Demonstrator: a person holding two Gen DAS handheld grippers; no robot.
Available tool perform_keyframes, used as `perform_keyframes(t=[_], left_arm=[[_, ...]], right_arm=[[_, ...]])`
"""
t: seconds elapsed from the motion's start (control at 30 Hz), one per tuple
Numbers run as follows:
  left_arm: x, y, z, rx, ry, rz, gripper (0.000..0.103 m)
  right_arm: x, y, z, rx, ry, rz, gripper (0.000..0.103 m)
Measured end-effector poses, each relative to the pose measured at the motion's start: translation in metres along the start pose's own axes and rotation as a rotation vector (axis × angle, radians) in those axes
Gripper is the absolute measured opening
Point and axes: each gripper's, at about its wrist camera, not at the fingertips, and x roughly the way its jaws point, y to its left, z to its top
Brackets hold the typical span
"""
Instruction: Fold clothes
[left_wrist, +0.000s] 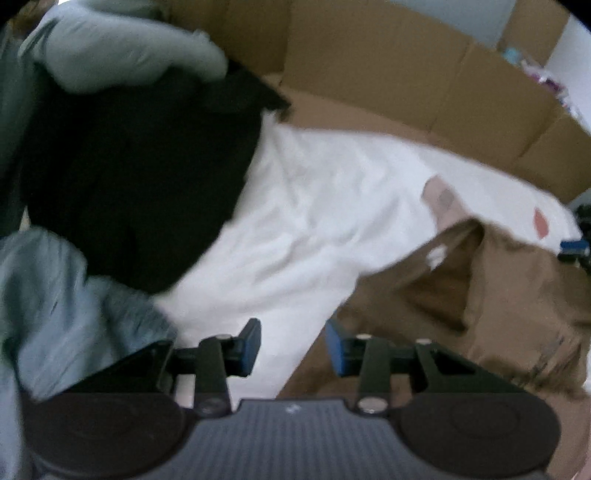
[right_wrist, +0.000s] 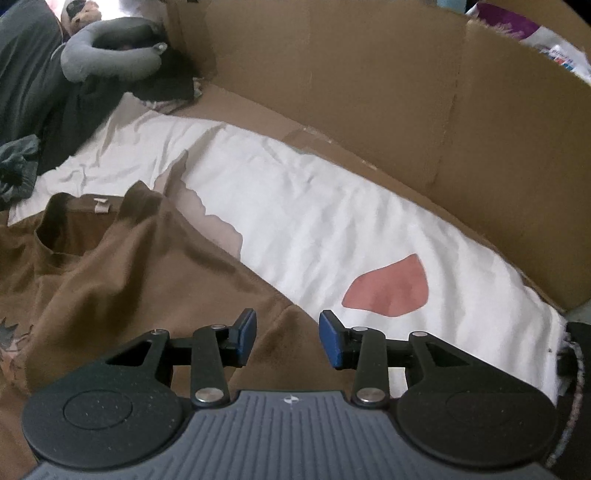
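Right wrist view: the right gripper hangs over a rumpled brown cotton T-shirt lying on a white sheet, walled by brown cardboard. Jaws apart, nothing between them. The left gripper — likewise parted and empty — hovers at the sheet's edge. Best to pinch a hem corner in each and pull the shirt flat before folding.

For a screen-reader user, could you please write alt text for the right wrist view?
The right gripper hovers open, nothing between its fingers, over a crumpled brown T-shirt. The T-shirt lies partly on a white cloth bearing a pink patch, with a cardboard wall behind and dark clothes at upper left.
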Motion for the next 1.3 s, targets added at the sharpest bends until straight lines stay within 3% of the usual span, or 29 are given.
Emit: perform_keyframes(t=[0.1, 0.4, 0.6, 0.7, 0.93, 1.03, 1.13, 1.2, 1.3], left_arm=[[0.004, 0.005, -0.014, 0.002, 0.025, 0.014, 0.040], [0.014, 0.006, -0.039, -0.045, 0.047, 0.021, 0.037], [0.020, 0.004, -0.050, -0.028, 0.078, 0.023, 0.037], [0.020, 0.003, -0.054, -0.019, 0.091, 0.031, 0.033], [0.016, 0.000, -0.057, -0.006, 0.102, 0.033, 0.031], [0.016, -0.003, -0.062, 0.015, 0.114, 0.040, 0.031], [0.014, -0.007, -0.066, 0.029, 0.117, 0.059, 0.031], [0.013, -0.009, -0.069, 0.026, 0.116, 0.070, 0.031], [0.012, -0.016, -0.073, 0.041, 0.113, 0.096, 0.031]], right_arm=[[0.015, 0.000, 0.000, -0.010, 0.015, 0.001, 0.045], [0.031, 0.008, 0.011, -0.074, -0.064, -0.038, 0.045], [0.044, 0.017, 0.009, -0.137, -0.003, -0.005, 0.045], [0.049, 0.021, 0.002, -0.185, 0.024, -0.035, 0.045], [0.054, 0.019, 0.012, -0.177, 0.047, -0.022, 0.044], [0.058, 0.021, 0.015, -0.207, 0.065, -0.017, 0.040], [0.058, 0.025, 0.014, -0.244, 0.075, -0.021, 0.029], [0.056, 0.029, 0.013, -0.283, 0.085, -0.032, 0.013], [0.054, 0.033, 0.012, -0.303, 0.090, -0.044, 0.008]])
